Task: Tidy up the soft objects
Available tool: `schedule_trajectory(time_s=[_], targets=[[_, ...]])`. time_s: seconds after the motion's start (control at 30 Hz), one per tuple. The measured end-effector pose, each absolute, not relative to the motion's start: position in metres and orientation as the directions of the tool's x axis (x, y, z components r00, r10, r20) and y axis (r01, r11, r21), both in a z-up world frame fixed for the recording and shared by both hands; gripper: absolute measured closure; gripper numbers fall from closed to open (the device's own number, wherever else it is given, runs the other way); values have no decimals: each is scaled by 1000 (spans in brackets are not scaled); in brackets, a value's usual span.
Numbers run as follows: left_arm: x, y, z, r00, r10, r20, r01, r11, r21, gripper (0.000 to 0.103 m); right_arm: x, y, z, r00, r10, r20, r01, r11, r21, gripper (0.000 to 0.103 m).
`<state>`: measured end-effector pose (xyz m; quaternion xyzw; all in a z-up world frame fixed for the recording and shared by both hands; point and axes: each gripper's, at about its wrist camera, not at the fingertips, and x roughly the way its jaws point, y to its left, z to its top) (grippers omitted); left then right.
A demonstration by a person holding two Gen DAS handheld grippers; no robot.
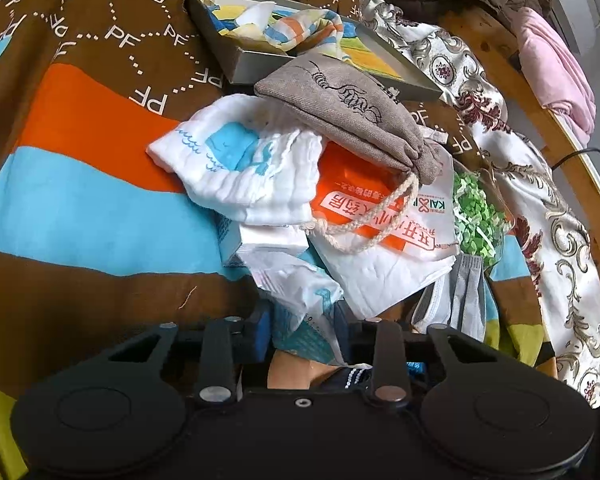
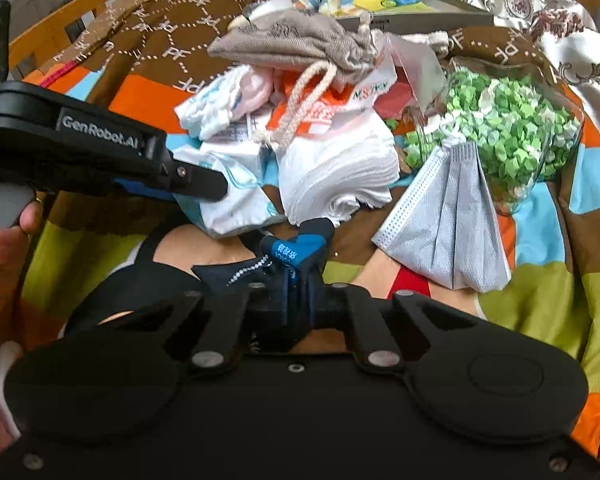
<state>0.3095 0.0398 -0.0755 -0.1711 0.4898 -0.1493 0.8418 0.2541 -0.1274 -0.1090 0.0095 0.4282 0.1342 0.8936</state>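
Risk: heap of soft things on bed loose; tugging one drags neighbours.

Grey tray, far: striped cloth inside.

Clear jar, right, on side: green paper bits spilling.

Grey pouch: drawn closed, contents unseen.

My right hand-held gripper clamps blue sock, near edge.

My left hand-held gripper pinches white packet.

- A drawstring pouch lies on top of the pile, its cord hanging down over a printed plastic bag.
- A folded muslin cloth lies left of the bag, partly under the pouch.
- An open shallow box sits behind the pile with a striped cloth in it.
- A clear bag of paper shreds lies right of the pile.
- A face mask rests in front of that bag, touching it.
- A patterned curtain cloth runs along the far right.
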Motion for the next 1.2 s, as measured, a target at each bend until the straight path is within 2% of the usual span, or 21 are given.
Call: schedule_trajectory(time_s=[0.13,0.43,0.6,0.8,1.1,1.2], targets=[[305,37,-70,476,-428,-768,103,895,-435,74,247,-126,-99,626,257,-736,-243,961,129,100],[293,44,-41,555,-442,-704,122,881,-457,76,228,-136,-76,712,255,-654,-223,966,134,100],[282,57,-21,611,-492,-621,118,832,-543,76,213,-144,-59,777,261,-573,-220,965,142,100],[274,66,3,689,-505,-521,144,799,-584,76,195,-154,-40,838,269,-475,-228,963,143,100],[298,59,29,830,-420,-367,221,852,-474,76,222,-158,3,884,274,-379,-251,962,111,100],[321,59,32,859,-403,-316,219,847,-485,76,249,-160,18,893,283,-349,-254,959,128,100]])
